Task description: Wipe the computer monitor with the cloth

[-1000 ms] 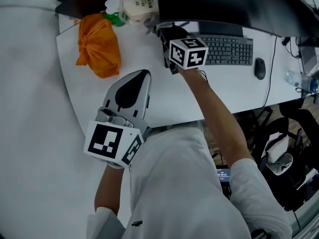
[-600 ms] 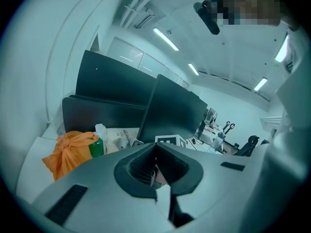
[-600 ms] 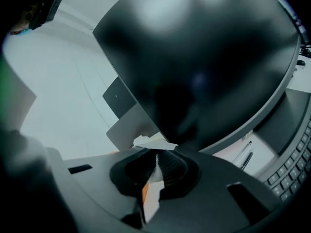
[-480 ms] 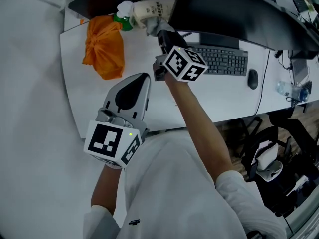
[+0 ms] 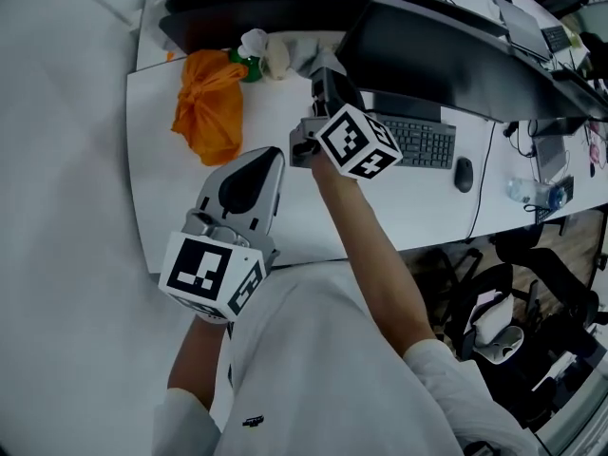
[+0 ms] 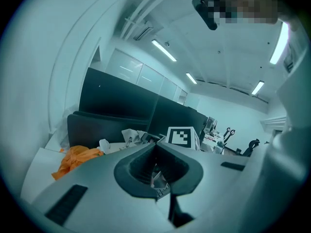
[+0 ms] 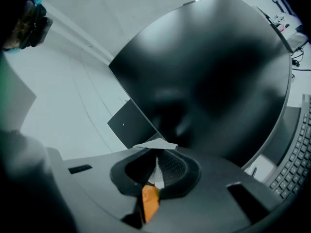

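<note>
Nearest, the left hand-held gripper (image 6: 156, 144) is held low over the near edge of the table (image 5: 418, 207), with its jaws brought together and nothing pinched between them. Further out, the right hand-held gripper (image 7: 155, 152) is pointed at the computer monitor (image 7: 209, 81), and its jaws are closed on a pale cloth (image 7: 163, 143), of which only a small flap is seen above the tips. The cloth is judged light, soft and limp, so a pinch on a bunched fold is suited, with enough left free to lie flat. The dark screen is judged smooth and fragile, so only light pressure is called for. Beyond, an orange bundle (image 5: 209, 112), a spray bottle (image 5: 249, 53) and a keyboard (image 5: 418, 142) are seen. No brand, label or writing can be read.
</note>
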Available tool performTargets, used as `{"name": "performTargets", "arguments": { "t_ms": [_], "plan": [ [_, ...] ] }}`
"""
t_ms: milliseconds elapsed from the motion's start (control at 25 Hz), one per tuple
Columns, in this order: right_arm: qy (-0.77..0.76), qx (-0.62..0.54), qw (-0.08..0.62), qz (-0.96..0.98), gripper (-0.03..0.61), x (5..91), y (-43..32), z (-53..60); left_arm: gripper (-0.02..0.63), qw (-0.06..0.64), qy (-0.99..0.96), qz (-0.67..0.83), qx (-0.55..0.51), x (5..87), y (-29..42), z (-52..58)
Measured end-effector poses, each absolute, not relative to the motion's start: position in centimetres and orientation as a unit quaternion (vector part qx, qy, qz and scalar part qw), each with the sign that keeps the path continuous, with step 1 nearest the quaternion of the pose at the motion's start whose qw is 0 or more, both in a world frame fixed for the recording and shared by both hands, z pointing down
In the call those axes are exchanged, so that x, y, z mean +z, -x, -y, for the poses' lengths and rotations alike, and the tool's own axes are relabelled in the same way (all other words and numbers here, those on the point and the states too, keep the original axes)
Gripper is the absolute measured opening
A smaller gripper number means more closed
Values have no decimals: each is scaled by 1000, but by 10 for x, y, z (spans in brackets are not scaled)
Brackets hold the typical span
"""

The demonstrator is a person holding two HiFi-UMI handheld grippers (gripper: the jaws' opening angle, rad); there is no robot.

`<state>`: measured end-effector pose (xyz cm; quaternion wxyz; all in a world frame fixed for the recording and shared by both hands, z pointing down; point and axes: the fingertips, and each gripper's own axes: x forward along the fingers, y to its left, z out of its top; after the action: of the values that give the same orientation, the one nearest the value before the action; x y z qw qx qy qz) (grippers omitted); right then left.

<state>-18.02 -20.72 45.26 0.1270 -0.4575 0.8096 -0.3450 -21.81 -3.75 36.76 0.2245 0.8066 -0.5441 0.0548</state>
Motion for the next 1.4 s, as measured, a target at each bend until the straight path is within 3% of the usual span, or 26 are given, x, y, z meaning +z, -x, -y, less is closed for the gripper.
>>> {"name": "performTargets", "arguments": {
  "t_ms": [600, 840, 1400],
  "plan": [
    [470, -265, 181, -822, 17, 315, 175, 209, 18, 181, -819, 544, 19, 326, 233, 42],
    [478, -212, 171, -835, 17, 271, 167, 209, 18, 167, -825, 540, 20, 319, 236, 47],
    [552, -244, 153, -783, 17, 273, 52, 232, 18, 152, -843, 516, 21, 310, 187, 56]
  ]
}}
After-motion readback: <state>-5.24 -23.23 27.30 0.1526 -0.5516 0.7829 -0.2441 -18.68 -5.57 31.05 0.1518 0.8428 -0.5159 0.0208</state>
